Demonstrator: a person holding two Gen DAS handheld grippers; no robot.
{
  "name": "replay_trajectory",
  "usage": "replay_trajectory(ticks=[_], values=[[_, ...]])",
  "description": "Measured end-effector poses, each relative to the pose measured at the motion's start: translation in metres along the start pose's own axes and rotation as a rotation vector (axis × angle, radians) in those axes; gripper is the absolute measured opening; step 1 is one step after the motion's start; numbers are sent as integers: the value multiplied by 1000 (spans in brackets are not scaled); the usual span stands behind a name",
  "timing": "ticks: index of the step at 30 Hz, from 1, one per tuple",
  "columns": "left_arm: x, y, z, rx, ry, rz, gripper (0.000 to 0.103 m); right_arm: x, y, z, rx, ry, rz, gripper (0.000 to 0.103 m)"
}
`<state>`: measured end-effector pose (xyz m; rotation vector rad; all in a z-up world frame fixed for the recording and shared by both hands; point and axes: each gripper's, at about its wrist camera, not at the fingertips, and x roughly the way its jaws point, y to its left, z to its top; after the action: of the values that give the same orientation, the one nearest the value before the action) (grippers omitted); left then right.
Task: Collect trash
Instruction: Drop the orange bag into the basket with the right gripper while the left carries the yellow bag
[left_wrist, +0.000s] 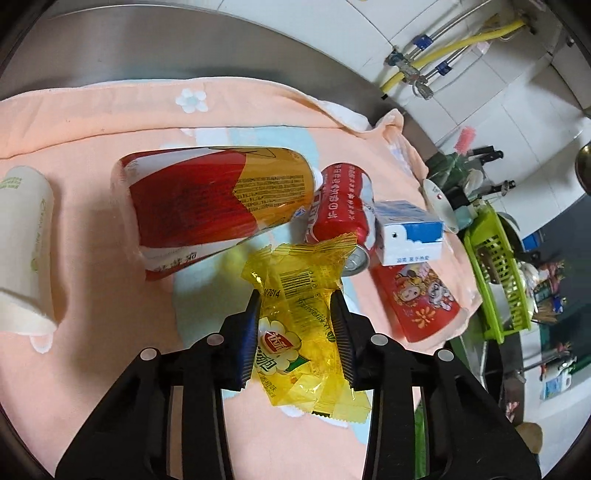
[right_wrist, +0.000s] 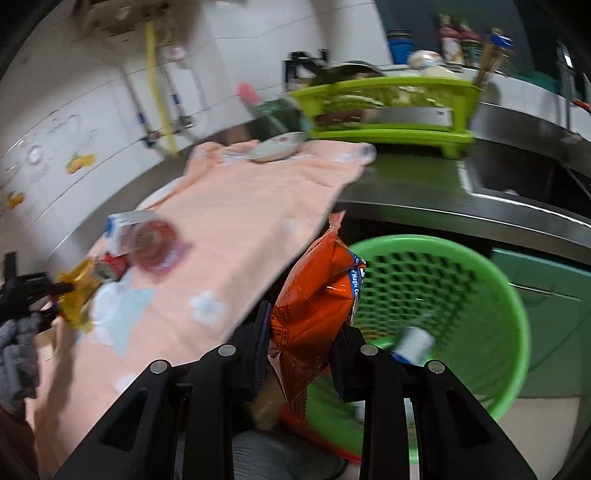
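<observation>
My left gripper (left_wrist: 295, 295) is shut on a yellow candy wrapper (left_wrist: 299, 291) and holds it just above the peach towel (left_wrist: 92, 266). Beyond it lie a large red and gold snack bag (left_wrist: 207, 199), a red can (left_wrist: 340, 214), a blue and white carton (left_wrist: 406, 232) and a red paper cup (left_wrist: 421, 299). My right gripper (right_wrist: 303, 314) is shut on an orange snack bag (right_wrist: 314, 295) and holds it at the rim of the green waste basket (right_wrist: 509, 295), off the counter's edge. The left gripper with the yellow wrapper (right_wrist: 77, 295) shows at the far left of the right wrist view.
A roll of paper (left_wrist: 26, 243) lies at the towel's left end. A lime dish rack (right_wrist: 391, 110), a small plate (right_wrist: 275, 147) and a steel sink (right_wrist: 524, 177) stand past the towel. A white item (right_wrist: 412, 341) lies in the basket. Pipes run along the tiled wall.
</observation>
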<state>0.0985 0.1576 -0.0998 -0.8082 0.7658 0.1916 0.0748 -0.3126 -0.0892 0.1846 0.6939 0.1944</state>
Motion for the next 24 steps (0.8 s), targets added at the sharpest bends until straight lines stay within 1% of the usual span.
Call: replay_trajectory(ticks=[2, 4, 6, 8, 9, 11, 13, 14, 15, 16, 20, 22, 24], values=[[-8, -2, -2, 12, -12, -9, 37, 3, -14, 2, 2, 8, -43, 28], [-15, -5, -5, 13, -14, -34, 36, 9, -29, 3, 24, 37, -50, 28], [-24, -15, -8, 40, -24, -54, 37, 16, -39, 2, 36, 49, -79, 28], [-31, -26, -12, 72, -27, -72, 36, 26, -46, -1, 43, 86, -72, 28], [-33, -32, -15, 87, -23, -88, 36, 30, -48, -3, 52, 98, -70, 30], [-37, -45, -18, 113, -16, -117, 37, 37, -51, -8, 55, 119, -74, 31], [-40, -64, -25, 151, -2, -155, 37, 39, -53, -12, 63, 123, -79, 38], [-40, -72, -28, 168, 2, -165, 37, 41, -57, -14, 74, 130, -69, 48], [-41, -81, -32, 189, 9, -179, 37, 41, -58, -15, 82, 132, -64, 61], [-39, -95, -37, 220, 28, -205, 37, 41, -61, -17, 90, 129, -58, 62], [-31, -136, -60, 315, 87, -264, 37, 36, -64, -19, 96, 120, -48, 63], [-22, -161, -77, 364, 126, -295, 37, 31, -67, -19, 97, 112, -44, 64], [-14, -182, -93, 410, 164, -319, 37, 21, -70, -18, 90, 90, -53, 70]])
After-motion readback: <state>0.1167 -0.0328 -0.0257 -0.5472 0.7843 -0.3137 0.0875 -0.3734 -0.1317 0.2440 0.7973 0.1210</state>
